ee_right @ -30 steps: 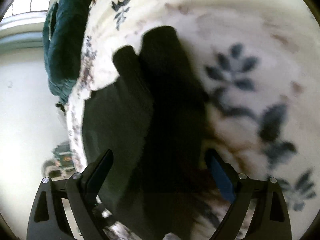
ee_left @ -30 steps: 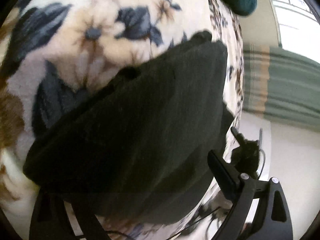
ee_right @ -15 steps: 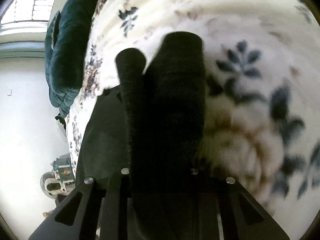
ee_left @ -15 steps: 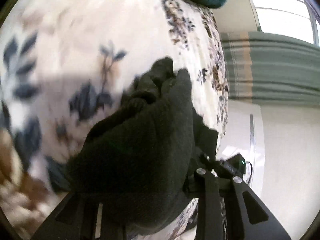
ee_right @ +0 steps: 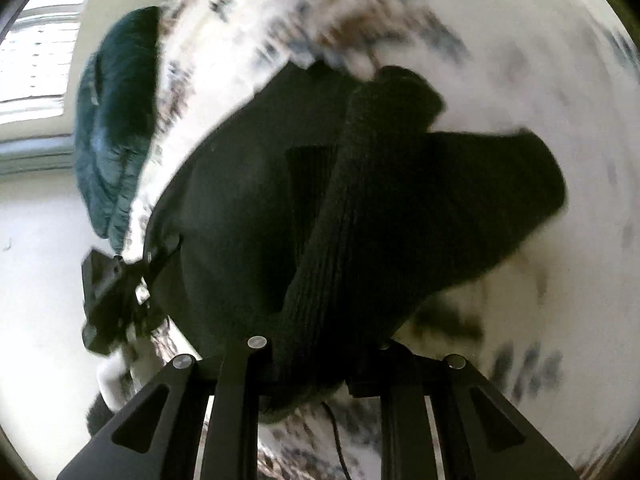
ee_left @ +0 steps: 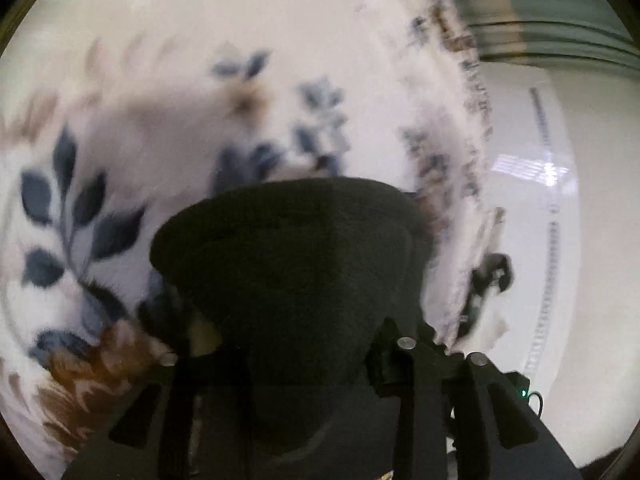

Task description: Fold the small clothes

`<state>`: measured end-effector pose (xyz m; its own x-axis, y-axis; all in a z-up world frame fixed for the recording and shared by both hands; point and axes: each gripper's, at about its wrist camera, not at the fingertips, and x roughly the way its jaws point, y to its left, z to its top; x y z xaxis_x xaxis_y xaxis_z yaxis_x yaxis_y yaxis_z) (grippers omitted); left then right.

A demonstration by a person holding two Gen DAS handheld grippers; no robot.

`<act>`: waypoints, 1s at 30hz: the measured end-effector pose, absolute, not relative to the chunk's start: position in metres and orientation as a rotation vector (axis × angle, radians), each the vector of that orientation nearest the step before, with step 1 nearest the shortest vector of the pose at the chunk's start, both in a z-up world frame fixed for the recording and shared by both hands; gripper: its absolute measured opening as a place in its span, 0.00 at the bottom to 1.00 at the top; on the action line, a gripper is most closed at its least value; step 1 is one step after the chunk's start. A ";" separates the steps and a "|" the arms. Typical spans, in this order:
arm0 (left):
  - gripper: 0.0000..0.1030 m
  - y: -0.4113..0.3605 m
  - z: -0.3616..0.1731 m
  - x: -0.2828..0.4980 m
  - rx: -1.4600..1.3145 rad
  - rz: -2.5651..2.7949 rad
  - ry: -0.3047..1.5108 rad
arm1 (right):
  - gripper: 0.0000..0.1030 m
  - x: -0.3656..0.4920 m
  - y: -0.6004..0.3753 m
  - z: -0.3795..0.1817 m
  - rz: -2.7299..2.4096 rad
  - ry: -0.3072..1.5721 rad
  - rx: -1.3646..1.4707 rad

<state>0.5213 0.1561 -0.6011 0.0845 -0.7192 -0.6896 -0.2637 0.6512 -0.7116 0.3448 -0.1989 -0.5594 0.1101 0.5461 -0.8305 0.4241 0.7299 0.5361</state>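
In the left wrist view the left tongs (ee_left: 296, 344) are clamped on a bunch of the black knit garment (ee_left: 292, 248), which bulges up and forward from between the arms and hides the tips. Beyond the garment lies the floral blanket (ee_left: 120, 168) of a bed, white with blue leaves and brown blooms; the blanket's edge runs down to the right of the garment, and past that edge is pale floor. The picture is smeared with motion, so fine detail is lost.

In the right wrist view the right tongs (ee_right: 320, 364) are also closed on the black knit garment (ee_right: 248, 208) — they pinch a ribbed, sleeve-like band whose long axis runs straight away from the tongs, up toward the far side of the blanket (ee_right: 520, 60). The garment's broad body spreads to both sides of that band and rests on the blanket. Left of the garment, near the bed's edge, lies a dark green quilted item (ee_right: 116, 120).

Both tongs hold the garment, so neither is nearer; the fold probably turns on carrying the ribbed band across the body, along its own length or over to one side — I cannot tell which.

No brand, label or readable writing shows in either view.
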 end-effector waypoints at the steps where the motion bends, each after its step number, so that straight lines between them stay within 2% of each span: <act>1: 0.40 0.158 -0.603 0.518 -0.884 -0.407 1.482 | 0.18 0.339 -0.197 -0.569 0.098 1.526 0.833; 2: 0.47 0.161 -0.604 0.516 -0.909 -0.395 1.462 | 0.20 0.336 -0.199 -0.577 0.079 1.533 0.834; 3: 0.61 0.163 -0.602 0.515 -0.930 -0.373 1.438 | 0.23 0.338 -0.201 -0.582 0.080 1.543 0.842; 4: 0.67 0.165 -0.598 0.512 -0.948 -0.364 1.412 | 0.25 0.340 -0.203 -0.585 0.084 1.561 0.849; 6: 0.68 0.169 -0.585 0.504 -0.969 -0.327 1.364 | 0.36 0.342 -0.210 -0.587 0.104 1.618 0.849; 7: 0.70 0.170 -0.574 0.498 -0.964 -0.292 1.337 | 0.38 0.343 -0.211 -0.583 0.114 1.630 0.835; 9: 0.73 0.169 -0.556 0.488 -0.928 -0.240 1.291 | 0.52 0.342 -0.218 -0.569 0.125 1.663 0.771; 10: 0.73 0.169 -0.550 0.483 -0.900 -0.210 1.279 | 0.54 0.343 -0.226 -0.559 0.128 1.665 0.747; 16: 0.74 0.168 -0.538 0.448 -0.731 -0.070 1.265 | 0.61 0.356 -0.263 -0.500 0.109 1.591 0.594; 19: 0.74 0.167 -0.552 0.428 -0.656 -0.012 1.313 | 0.62 0.385 -0.265 -0.505 0.109 1.576 0.546; 22: 0.74 0.167 -0.571 0.404 -0.620 0.028 1.377 | 0.62 0.412 -0.249 -0.536 0.116 1.613 0.483; 23: 0.74 0.166 -0.579 0.396 -0.622 0.041 1.399 | 0.61 0.415 -0.245 -0.549 0.107 1.650 0.444; 25: 0.74 0.165 -0.589 0.382 -0.644 0.052 1.431 | 0.21 0.409 -0.239 -0.562 0.085 1.671 0.415; 26: 0.74 0.166 -0.590 0.376 -0.657 0.058 1.433 | 0.13 0.404 -0.240 -0.561 0.069 1.661 0.413; 29: 0.82 0.164 -0.596 0.371 -0.684 0.055 1.433 | 0.11 0.389 -0.254 -0.541 0.003 1.586 0.391; 30: 0.85 0.161 -0.600 0.374 -0.679 0.050 1.439 | 0.06 0.387 -0.256 -0.542 -0.004 1.595 0.377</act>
